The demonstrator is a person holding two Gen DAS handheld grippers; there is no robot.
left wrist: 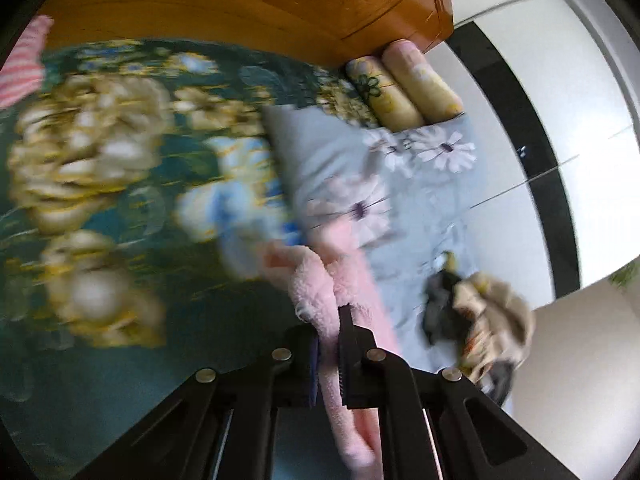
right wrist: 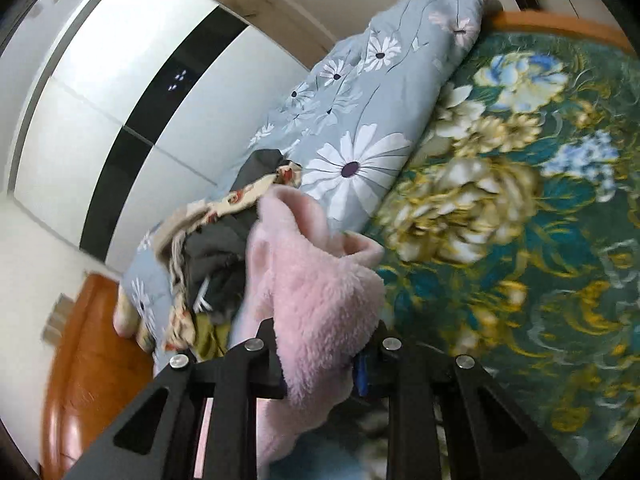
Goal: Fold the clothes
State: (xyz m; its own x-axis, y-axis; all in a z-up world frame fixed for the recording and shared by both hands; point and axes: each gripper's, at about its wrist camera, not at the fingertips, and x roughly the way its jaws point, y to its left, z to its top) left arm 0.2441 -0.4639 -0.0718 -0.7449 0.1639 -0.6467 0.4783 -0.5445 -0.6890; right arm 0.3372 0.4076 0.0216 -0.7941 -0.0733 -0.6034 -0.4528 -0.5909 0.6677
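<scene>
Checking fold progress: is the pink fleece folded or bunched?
Bunched: the pink fleece hangs crumpled between both grippers' fingers, no flat layers.

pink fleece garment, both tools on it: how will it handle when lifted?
Likely floppy: the pink fleece garment droops in loose folds around the right tool. Probably light; a thin pinch in the left tool holds it. The fuzzy pile should resist slipping.

Floral bedspread (left wrist: 120, 184), grey daisy quilt (right wrist: 360, 120), rolled pillows (left wrist: 404, 84), wardrobe (right wrist: 120, 80).
</scene>
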